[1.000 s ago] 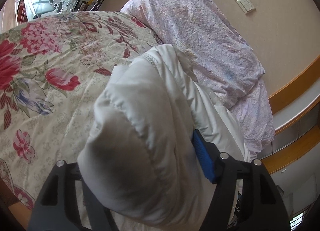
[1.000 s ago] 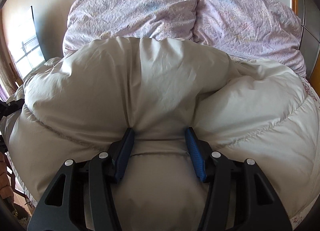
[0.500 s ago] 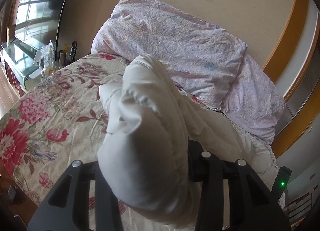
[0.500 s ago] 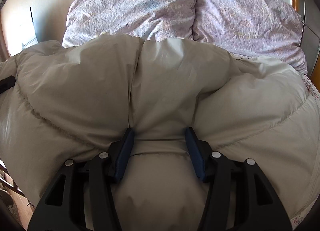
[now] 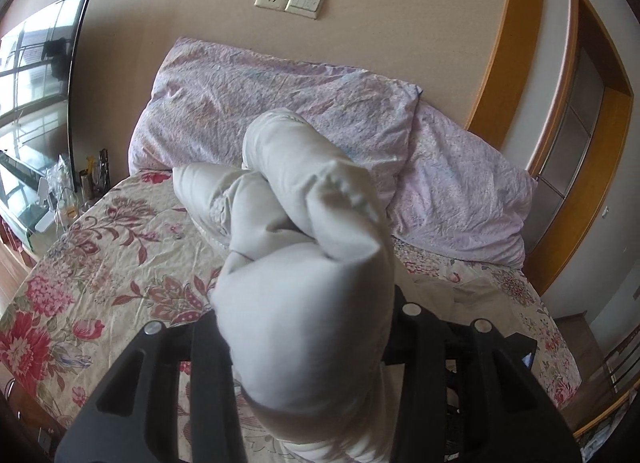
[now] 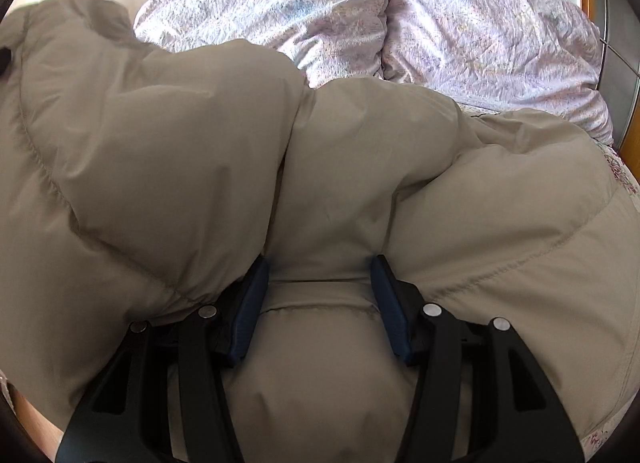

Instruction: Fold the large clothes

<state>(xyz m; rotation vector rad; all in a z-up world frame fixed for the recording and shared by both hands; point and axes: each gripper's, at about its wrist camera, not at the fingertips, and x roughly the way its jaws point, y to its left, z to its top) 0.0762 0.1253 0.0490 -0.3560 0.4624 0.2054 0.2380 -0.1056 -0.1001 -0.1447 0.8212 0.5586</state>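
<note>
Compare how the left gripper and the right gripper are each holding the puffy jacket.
The left gripper has the puffy jacket bunched up clear of the floral bedspread, its pads hidden by fabric. The right gripper pinches a flatter fold, blue pads showing. Both are clamped on the same jacket, facing the lilac pillows.

The puffy coat lies on the bed, pillows behind it.

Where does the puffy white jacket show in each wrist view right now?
Left wrist: the jacket fills the lower centre, bunched between the left tool's jaws.
Right wrist: the jacket spreads across most of the frame, pinched in the right tool.
Shared landmark: the lilac pillows behind it.
</note>
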